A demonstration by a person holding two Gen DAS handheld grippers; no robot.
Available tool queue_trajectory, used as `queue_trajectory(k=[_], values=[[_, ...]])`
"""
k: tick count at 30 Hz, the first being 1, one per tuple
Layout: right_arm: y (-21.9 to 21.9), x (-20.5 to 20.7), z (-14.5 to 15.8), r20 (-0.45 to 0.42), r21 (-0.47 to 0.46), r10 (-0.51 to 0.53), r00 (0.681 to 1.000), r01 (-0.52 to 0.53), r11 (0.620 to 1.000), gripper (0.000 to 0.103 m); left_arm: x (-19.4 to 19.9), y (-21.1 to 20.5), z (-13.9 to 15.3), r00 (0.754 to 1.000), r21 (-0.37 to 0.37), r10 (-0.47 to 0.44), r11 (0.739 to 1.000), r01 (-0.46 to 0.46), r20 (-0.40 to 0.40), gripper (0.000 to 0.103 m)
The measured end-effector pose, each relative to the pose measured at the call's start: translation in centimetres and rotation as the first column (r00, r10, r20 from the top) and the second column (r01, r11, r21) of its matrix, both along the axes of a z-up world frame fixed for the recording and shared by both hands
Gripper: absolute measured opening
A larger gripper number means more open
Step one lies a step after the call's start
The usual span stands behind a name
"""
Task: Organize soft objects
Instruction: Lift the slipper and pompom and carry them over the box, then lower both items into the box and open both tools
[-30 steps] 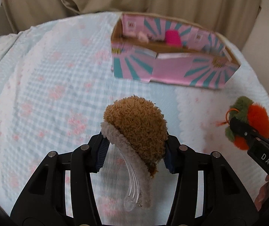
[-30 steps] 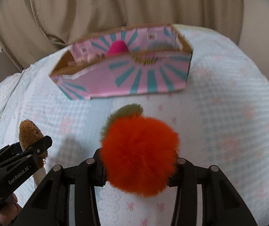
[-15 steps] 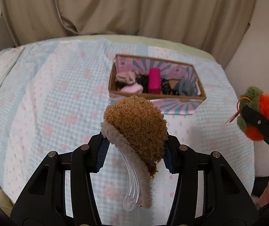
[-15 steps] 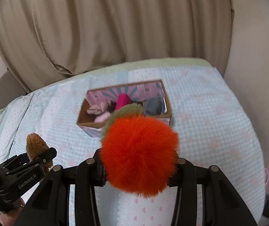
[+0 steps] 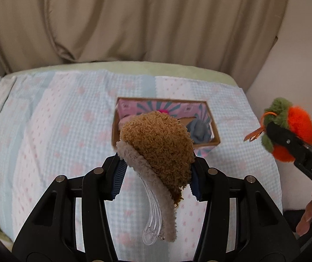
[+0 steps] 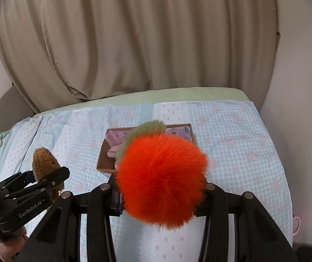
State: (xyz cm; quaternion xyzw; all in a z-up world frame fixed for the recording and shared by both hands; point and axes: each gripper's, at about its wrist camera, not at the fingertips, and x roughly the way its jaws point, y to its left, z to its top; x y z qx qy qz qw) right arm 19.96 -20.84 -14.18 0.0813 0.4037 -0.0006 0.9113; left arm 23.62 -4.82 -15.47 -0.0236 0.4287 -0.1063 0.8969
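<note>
Overhead now: two tools, each closed on one soft thing, above one bed bearing one box. Left tool clamped on a brown plush hair clip, blue pads pressing both flanks; right tool clamped on an orange pom-pom topped with a green tuft, jaws sunk into the fur on either side. Seen from the left wrist, right tool off at the right edge with the pom-pom, a small copper ring jutting from its green end toward the left. Seen from the right wrist, left tool low at the left with the clip, well apart from the pom-pom. Box open-topped, pink with teal rays, set mid-bed, holding a grey cloth, something pink and a glimpse of magenta; exact count inside impossible to tell behind the held items. Wide bare quilt on all sides of the box, more to its left than its right; beige curtain along the far edge, wall close at the right edge. Clip's long axis running from upper left, away from the camera, down toward lower right, clear plastic teeth curving down and back toward the camera, brown dome facing up and right.
</note>
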Motion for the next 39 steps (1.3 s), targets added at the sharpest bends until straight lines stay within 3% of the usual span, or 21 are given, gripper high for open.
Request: queue_trajectory(k=[9,21,31,32,33,34,35,36,37,38,39], values=[[-1.5,7.6,-1.0,-0.046,0.016,-0.023,0.999,0.024,1.000,0.040,8.4,-2.7,-1.8,0.997,-0.003,-0.053,0.999,0.053,-0.048,0.046],[-3.0,18.3,-8.0,-0.198,0.038,0.001,0.980,0.006,0.999,0.040,21.3,-3.7,-9.6,0.979,0.031,-0.073,0.996,0.080,-0.188,0.046],[-2.8,23.7,-16.3,-0.405,0.109,0.068,0.912,-0.025,0.994,0.040,25.6,-6.2,-16.9,0.933,0.069,-0.124,0.985,0.156,-0.338,0.046],[-2.9,24.0,-16.9,-0.420,0.109,0.063,0.906,-0.018,0.994,0.040,25.8,-6.2,-17.2,0.931,0.060,-0.125,0.986,0.155,-0.344,0.050],[-3.0,24.3,-17.4,-0.434,0.116,0.059,0.899,-0.009,0.993,0.042,25.9,-6.2,-17.4,0.931,0.058,-0.121,0.987,0.149,-0.344,0.061],[-3.2,24.7,-18.0,-0.453,0.132,0.060,0.890,0.000,0.991,0.050,25.8,-6.2,-17.5,0.932,0.064,-0.116,0.987,0.147,-0.343,0.084],[-3.4,25.0,-18.5,-0.464,0.152,0.065,0.884,0.008,0.988,0.062,25.9,-6.3,-17.6,0.934,0.085,-0.106,0.986,0.143,-0.342,0.097],[-3.5,25.2,-18.7,-0.464,0.158,0.063,0.884,0.012,0.987,0.069,26.1,-6.4,-17.7,0.933,0.100,-0.103,0.984,0.145,-0.344,0.103],[-3.6,25.3,-18.8,-0.461,0.153,0.057,0.885,0.016,0.988,0.087,26.1,-6.5,-17.9,0.931,0.112,-0.103,0.982,0.151,-0.349,0.103],[-3.8,25.3,-18.8,-0.458,0.145,0.050,0.888,0.019,0.989,0.097,26.0,-6.5,-17.9,0.932,0.116,-0.105,0.981,0.154,-0.346,0.103],[-3.9,25.4,-18.8,-0.455,0.144,0.047,0.889,0.021,0.989,0.097,25.8,-6.3,-18.0,0.932,0.120,-0.105,0.981,0.155,-0.347,0.103]])
